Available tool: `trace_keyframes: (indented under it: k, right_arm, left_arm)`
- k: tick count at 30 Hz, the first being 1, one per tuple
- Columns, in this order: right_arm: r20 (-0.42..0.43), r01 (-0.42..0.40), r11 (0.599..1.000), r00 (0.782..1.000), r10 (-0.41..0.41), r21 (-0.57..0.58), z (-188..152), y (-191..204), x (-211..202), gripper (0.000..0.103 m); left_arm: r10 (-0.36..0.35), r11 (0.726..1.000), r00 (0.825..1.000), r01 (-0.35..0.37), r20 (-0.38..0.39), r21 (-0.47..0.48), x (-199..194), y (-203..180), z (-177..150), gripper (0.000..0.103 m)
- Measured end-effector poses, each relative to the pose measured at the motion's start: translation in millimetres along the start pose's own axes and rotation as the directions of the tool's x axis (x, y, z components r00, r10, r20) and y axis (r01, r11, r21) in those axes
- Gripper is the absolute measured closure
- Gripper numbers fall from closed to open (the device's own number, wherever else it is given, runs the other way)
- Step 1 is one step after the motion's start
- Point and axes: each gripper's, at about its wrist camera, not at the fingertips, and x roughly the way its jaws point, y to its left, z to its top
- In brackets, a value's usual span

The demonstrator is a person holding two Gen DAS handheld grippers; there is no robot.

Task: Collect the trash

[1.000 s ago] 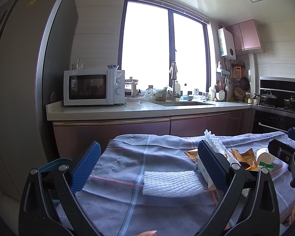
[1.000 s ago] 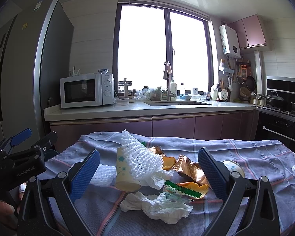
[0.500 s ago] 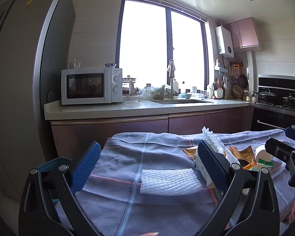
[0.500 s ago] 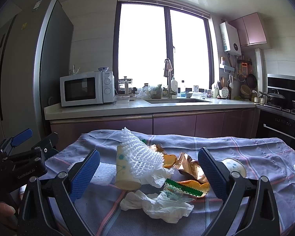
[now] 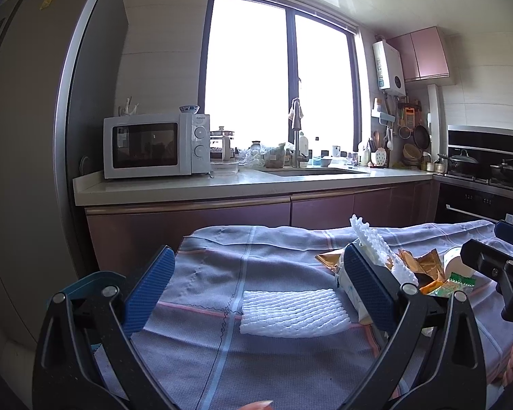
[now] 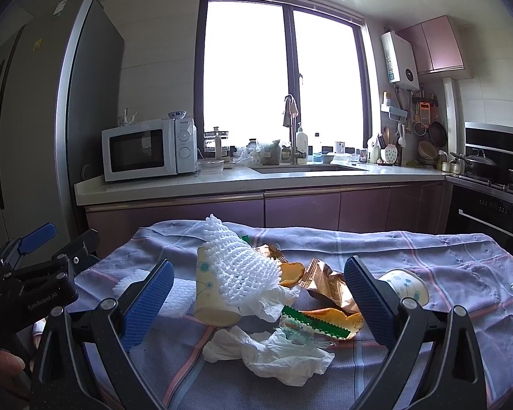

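Trash lies on a table under a grey-blue checked cloth [image 6: 444,259]. A flat white foam net [image 5: 292,312] rests between the wide-apart fingers of my open left gripper [image 5: 260,288]. My open right gripper [image 6: 260,294] frames a pile: a tipped paper cup [image 6: 210,292] wearing a white foam net sleeve [image 6: 242,263], a crumpled white tissue [image 6: 273,352], a gold foil wrapper [image 6: 328,282], a green-edged wrapper [image 6: 313,321] and orange peel [image 6: 290,273]. A second paper cup [image 6: 405,285] lies on its side past the right finger. Neither gripper holds anything.
Beyond the table runs a kitchen counter [image 5: 222,188] with a white microwave [image 5: 154,145] and a sink [image 5: 311,171] under a bright window. A tall grey fridge [image 5: 27,136] stands at left. A stove with pots [image 5: 478,167] is at right. A teal object [image 5: 89,282] sits at the table's left edge.
Both views have shifted only slightly; the trash pile and foam net sit a little nearer and lower. Both grippers stay open and nothing has been taken hold of.
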Motion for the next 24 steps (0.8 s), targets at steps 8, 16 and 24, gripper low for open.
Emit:
trace_keyframes:
  k: [8,16,24]
  right_arm:
    - [-0.059,0.004,1.0,0.998,-0.003,0.012,-5.2,-15.5,10.2,0.007]
    - [-0.168,0.015,1.0,0.986,-0.012,0.016,-18.7,-41.9,22.2,0.007]
    - [-0.24,-0.029,0.999,0.97,0.039,0.045,-33.6,-52.9,40.0,0.015]
  left_arm:
    - [-0.028,1.0,0.998,0.028,-0.053,0.0,13.1,0.5,-2.2,0.006]
    - [-0.097,0.994,0.99,0.101,-0.105,0.036,26.5,-11.7,-8.4,0.006]
    - [-0.237,0.967,0.951,0.25,-0.198,0.043,49.6,-36.1,-14.4,0.006]
